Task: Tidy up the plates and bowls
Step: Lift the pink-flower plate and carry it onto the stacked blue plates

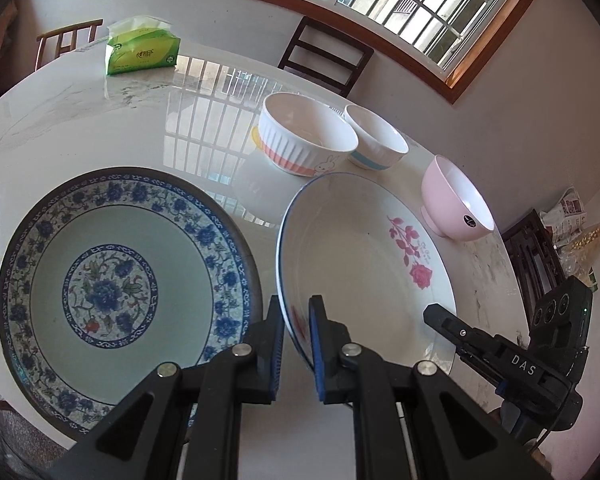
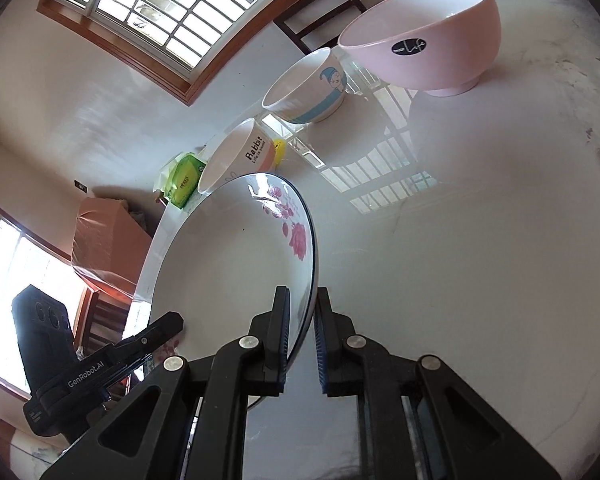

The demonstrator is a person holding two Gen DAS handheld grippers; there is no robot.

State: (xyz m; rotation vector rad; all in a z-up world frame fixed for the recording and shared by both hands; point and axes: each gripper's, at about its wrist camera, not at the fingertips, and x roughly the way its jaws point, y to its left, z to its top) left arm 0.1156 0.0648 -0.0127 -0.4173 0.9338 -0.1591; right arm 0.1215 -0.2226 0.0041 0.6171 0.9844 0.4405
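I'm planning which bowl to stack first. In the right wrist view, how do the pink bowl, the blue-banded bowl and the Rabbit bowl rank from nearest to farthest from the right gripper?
The right gripper is clamped on the rose plate.
1. Rabbit bowl, just past the plate's far rim, on the left.
2. Blue-banded bowl, farther back, centre.
3. Pink bowl, top right; it is too close to the blue-banded bowl to rank firmly.

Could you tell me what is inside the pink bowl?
The pink bowl looks empty: its white inside wall is bare in both views. Its very bottom is hidden behind the near rim, so I cannot confirm that part.
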